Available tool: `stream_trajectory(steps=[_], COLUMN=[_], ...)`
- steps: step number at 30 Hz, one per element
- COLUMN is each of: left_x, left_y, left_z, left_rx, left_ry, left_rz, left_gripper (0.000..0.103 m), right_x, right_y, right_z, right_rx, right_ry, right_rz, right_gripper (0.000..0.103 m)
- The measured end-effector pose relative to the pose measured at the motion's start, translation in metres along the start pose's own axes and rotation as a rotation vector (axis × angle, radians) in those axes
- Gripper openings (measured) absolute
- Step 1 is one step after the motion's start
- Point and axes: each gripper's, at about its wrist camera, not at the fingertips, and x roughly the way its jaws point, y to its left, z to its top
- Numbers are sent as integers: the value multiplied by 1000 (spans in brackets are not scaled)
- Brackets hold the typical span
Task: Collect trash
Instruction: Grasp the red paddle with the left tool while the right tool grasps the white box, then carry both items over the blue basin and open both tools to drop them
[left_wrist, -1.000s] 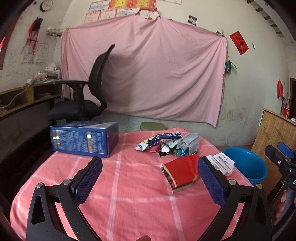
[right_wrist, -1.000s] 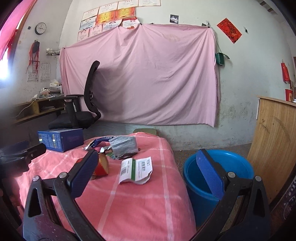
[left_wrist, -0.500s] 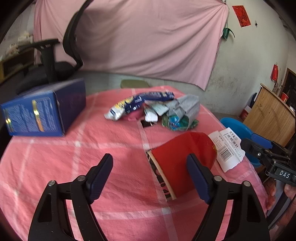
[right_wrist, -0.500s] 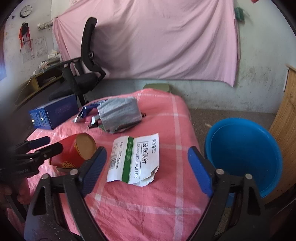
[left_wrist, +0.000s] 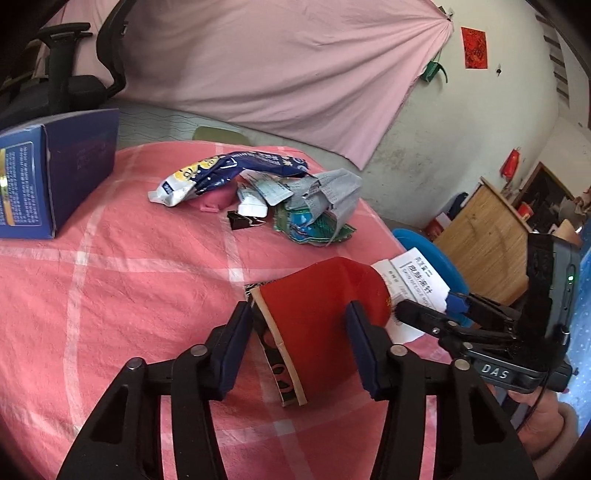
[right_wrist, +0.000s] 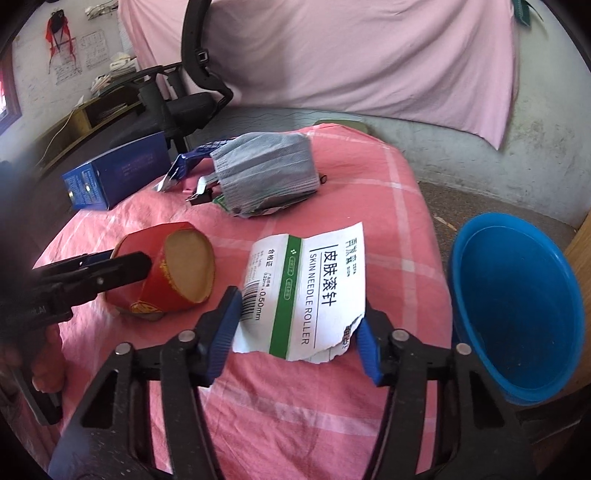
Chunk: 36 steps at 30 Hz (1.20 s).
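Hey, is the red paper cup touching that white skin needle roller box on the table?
Apart. The right wrist view shows a strip of pink tablecloth between the red paper cup and the white box.

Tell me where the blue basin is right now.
In the right wrist view the blue basin sits off the table's right edge, on the floor beside the white torn package and past the right gripper.

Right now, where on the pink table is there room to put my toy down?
Bare cloth lies between the blue box and the red paper cup, and by the near edge behind the torn white package. It is crowded around the grey face mask and the blue snack wrapper.
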Motion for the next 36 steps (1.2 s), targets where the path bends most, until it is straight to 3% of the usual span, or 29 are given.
stream_trajectory(steps=[10,13,21,29,36], left_x=[-9,-9,-12,-17,-27], left_y=[11,11,0,-16,-35], left_z=[4,6,4,-3,-27], left_rx=[-38,-43,19,25,136], left_ry=[-9,-4,40,104,3], left_rz=[-79,-73,-29,-3,16], left_gripper=[29,28,27,19,11], right_x=[1,3,4,3,-12], right_y=[4,4,23,24,21], right_z=[0,0,-2,-3,-9], right_rx=[7,40,10,36,47], right_ry=[-1,2,7,1,-100], right_rz=[74,124,135,136,140], right_gripper=[56,47,35,31,31])
